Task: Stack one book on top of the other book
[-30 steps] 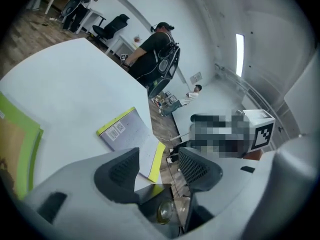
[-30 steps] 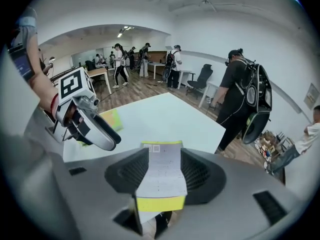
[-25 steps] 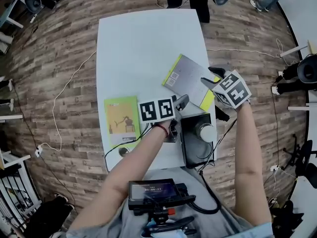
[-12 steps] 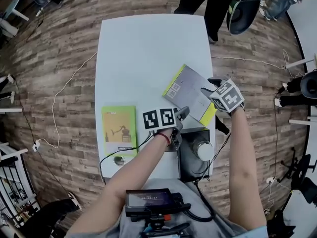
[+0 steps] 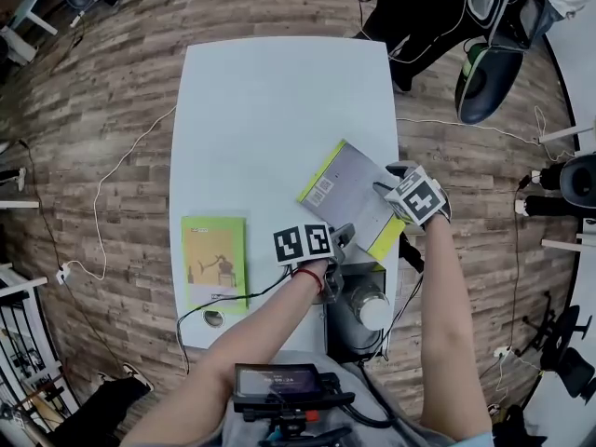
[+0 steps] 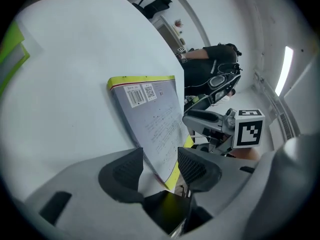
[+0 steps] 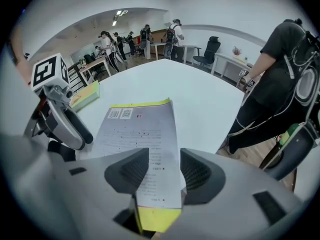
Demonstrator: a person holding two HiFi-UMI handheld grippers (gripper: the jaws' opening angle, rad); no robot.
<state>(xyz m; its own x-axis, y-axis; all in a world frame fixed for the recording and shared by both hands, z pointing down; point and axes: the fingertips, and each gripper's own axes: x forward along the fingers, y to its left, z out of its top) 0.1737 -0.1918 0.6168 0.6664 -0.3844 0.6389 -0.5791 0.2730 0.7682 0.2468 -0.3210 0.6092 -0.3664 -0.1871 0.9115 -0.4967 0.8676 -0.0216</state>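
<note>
We see the white desk [image 5: 270,101] with two books on it. The grey book [image 5: 340,189] lies skewed at the desk's right edge, its yellow corner just beside that edge. The yellow-green book [image 5: 214,261] lies flat by the left edge toward the near-left corner, well apart from it. On the left gripper [image 5: 341,237] we read jaws apart, grey book's near corner between them, pads not pressing. Same on the right gripper [image 5: 391,179]: jaws apart around the book's end, no clamp.
</note>
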